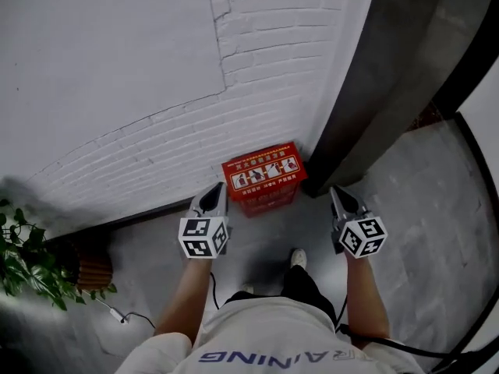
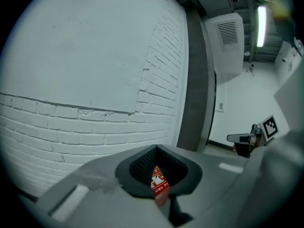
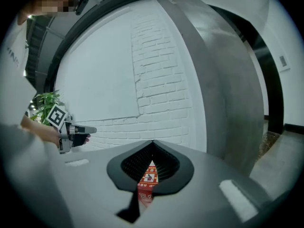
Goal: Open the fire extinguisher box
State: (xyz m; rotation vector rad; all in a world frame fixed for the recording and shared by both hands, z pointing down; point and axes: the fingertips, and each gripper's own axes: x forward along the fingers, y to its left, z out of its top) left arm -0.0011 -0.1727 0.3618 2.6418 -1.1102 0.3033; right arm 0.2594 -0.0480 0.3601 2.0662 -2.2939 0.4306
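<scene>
Left gripper point(image 1: 217, 186): jaws clenched, tips meeting, nothing grasped. It is held out in front of the person and aimed at the fire extinguisher box point(image 1: 263, 176). In the left gripper view point(image 2: 156, 147) only a sliver of the red box point(image 2: 159, 184) shows through the slot below the closed tips.

Right gripper point(image 1: 337, 190): jaws likewise closed tip to tip and empty. Its own view point(image 3: 152, 141) shows the box point(image 3: 148, 178) through the same slot. Neither gripper touches the box; both are short of it, one on each side of its line.

The fire extinguisher box is red and stands on the grey floor point(image 1: 261, 244). Its back is against the foot of the white brick wall point(image 1: 257, 68), and it sits just left of a dark grey pillar point(image 1: 374, 76). Its top face carries a label with pictograms, and the lid lies flat, closed as far as the head view shows.

Each gripper carries a marker cube, the left one point(image 1: 204, 238) and the right one point(image 1: 362, 236), both near the person's forearms. One white shoe point(image 1: 298, 257) stands on the floor between the grippers, behind the box.

Far left, a potted plant point(image 1: 23, 263) stands against the wall, well apart from the box. A thin cable point(image 1: 129, 315) with a small white block lies on the floor beside it.

The left gripper view catches the right gripper point(image 2: 247, 137) at its right edge. The right gripper view catches the left gripper point(image 3: 76, 129) at its left, with the plant point(image 3: 45, 101) behind it
</scene>
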